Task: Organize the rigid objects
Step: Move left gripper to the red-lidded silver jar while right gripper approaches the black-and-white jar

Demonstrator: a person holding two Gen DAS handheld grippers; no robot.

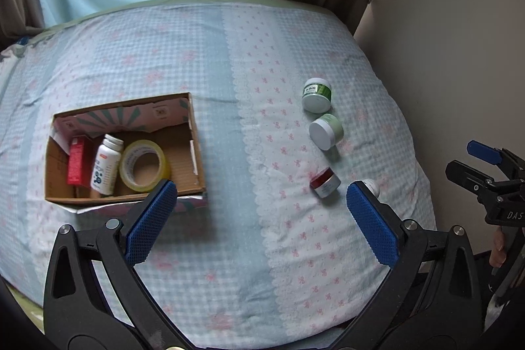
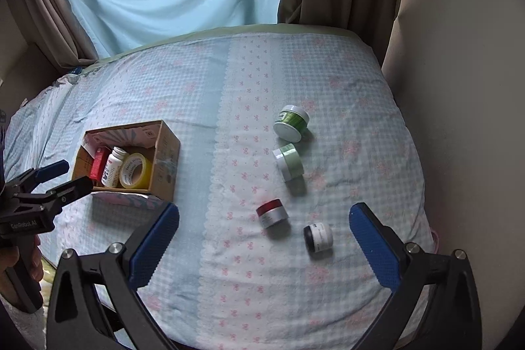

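Left wrist view: the left gripper [image 1: 259, 191] hangs released above a patterned bedspread [image 1: 229, 251], its blue pads spread wide. A cardboard box [image 1: 193, 150] at left holds a red carton [image 1: 78, 164], white bottle [image 1: 106, 164] and tape roll [image 1: 144, 166].

Right wrist view: the right gripper [image 2: 264, 214], likewise released, hovers near a red-lidded jar [image 2: 272, 214] and black-lidded jar [image 2: 317, 236]; two green jars [image 2: 291, 118] lie farther off.
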